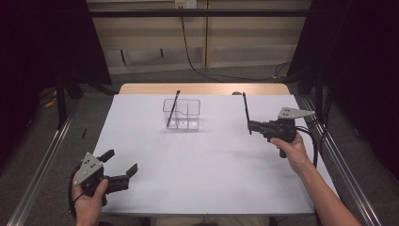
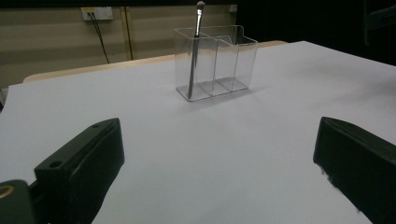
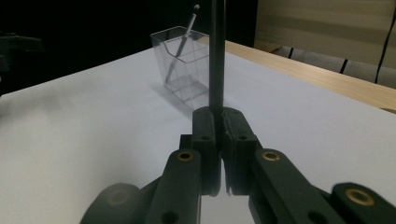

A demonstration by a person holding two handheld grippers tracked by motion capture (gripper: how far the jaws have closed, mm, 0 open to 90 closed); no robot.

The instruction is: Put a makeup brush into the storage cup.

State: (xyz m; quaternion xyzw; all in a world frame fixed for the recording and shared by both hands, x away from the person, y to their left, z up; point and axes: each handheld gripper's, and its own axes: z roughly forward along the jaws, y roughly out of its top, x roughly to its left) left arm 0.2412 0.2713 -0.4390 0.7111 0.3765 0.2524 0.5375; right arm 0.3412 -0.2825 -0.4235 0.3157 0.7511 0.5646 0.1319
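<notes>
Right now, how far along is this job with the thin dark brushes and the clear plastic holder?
Done: one thin dark brush already leans in the left compartment of the clear plastic three-compartment holder. In hand: the right gripper is clamped on a second thin dark brush, upright, off to the holder's right. Left: bringing it to the holder, probably into one of the other two compartments, which look empty. The left gripper is open, holding nothing.

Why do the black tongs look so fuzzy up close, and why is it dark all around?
In the left gripper view, the left tongs sit too near the lens, so they blur; the clear holder stays sharp. In the high view, light falls on the white table.
</notes>
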